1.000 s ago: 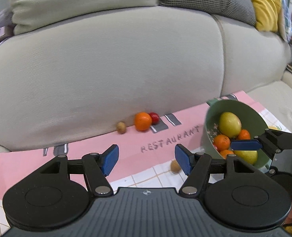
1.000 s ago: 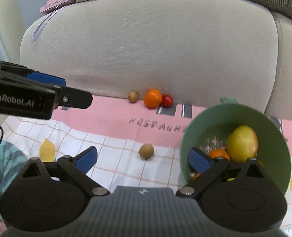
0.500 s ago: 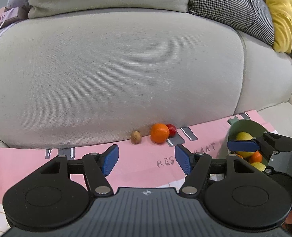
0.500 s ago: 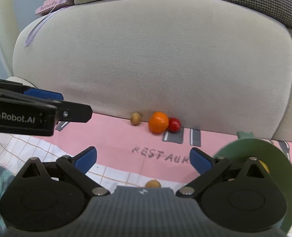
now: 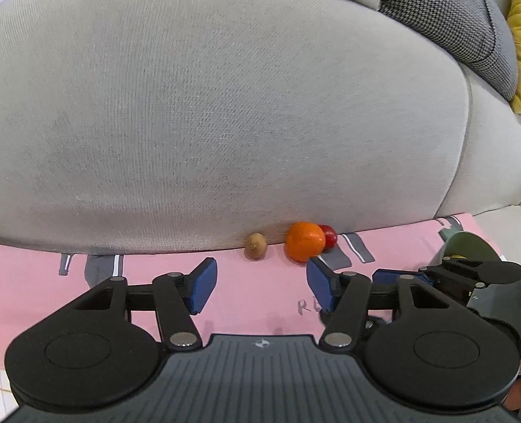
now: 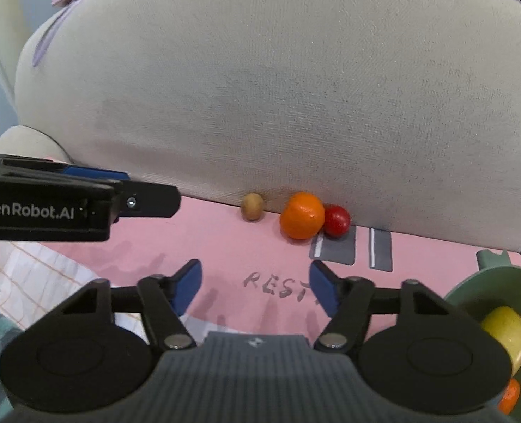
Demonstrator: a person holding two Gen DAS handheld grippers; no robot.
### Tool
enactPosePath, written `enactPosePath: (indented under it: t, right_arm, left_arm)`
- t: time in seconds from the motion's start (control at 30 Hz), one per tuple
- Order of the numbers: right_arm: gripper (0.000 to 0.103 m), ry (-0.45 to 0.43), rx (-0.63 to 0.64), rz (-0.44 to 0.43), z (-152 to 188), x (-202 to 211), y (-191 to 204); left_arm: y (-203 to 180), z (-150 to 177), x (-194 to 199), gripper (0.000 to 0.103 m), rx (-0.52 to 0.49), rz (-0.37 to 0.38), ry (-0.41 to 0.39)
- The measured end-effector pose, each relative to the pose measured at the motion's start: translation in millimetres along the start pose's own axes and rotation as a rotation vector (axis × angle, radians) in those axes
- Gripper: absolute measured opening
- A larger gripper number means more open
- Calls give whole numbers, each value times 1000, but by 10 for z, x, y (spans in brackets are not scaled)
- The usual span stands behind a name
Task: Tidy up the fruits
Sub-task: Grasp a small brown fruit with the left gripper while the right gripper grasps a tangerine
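Note:
An orange (image 5: 305, 245) (image 6: 302, 220), a small red fruit (image 5: 328, 236) (image 6: 337, 220) and a small brown fruit (image 5: 256, 245) (image 6: 252, 206) lie in a row on the pink cloth against the sofa back. My left gripper (image 5: 260, 287) is open and empty, a little short of them. My right gripper (image 6: 255, 289) is open and empty, also short of them. The green bowl (image 6: 486, 282) at the right holds a yellow-green fruit (image 6: 505, 331) and oranges. Its rim shows in the left wrist view (image 5: 470, 243).
The grey sofa back (image 5: 225, 105) rises right behind the fruits. A pink cloth (image 6: 204, 239) with "RESTAURANT" lettering covers the seat. Checkered and yellow cushions (image 5: 454, 14) lie at the upper right. The left gripper's side (image 6: 48, 204) crosses the right wrist view.
Both grippers have moved forward toward the row of fruits at the sofa back. The bowl has slid to the right edge of both views. Both jaws stay open.

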State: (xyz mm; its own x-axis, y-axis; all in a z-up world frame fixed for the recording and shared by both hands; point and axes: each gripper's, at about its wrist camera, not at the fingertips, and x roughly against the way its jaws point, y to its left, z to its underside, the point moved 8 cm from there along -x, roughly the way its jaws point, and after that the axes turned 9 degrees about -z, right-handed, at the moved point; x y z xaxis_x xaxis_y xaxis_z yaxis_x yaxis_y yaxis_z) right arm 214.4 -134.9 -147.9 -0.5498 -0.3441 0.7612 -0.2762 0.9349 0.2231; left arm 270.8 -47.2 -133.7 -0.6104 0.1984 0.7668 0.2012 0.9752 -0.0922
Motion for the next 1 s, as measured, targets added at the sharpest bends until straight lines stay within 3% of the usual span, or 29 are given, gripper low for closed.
enactPosePath:
  t: [0.07,0.17,0.33,0.5,1.0]
  right_arm:
    - [44,7,-5,6,9,-55,-40]
    - [42,-6,-18,42,16,-108,-137]
    - [42,-25,-2,121,-8,-194,-259]
    - [42,-49,7,120,-73,-284,-270]
    - [42,-24,229,165,-208,-714,-172]
  left_arm:
    - [20,15,-76,56,9,8,8]
    - [37,45,-198,47,23,32,31]
    - [17,65,-373,47,38,53,51]
    - [-8,52,-557,47,36,50,58]
    - [-69,-9,-1155,40,20,68,140]
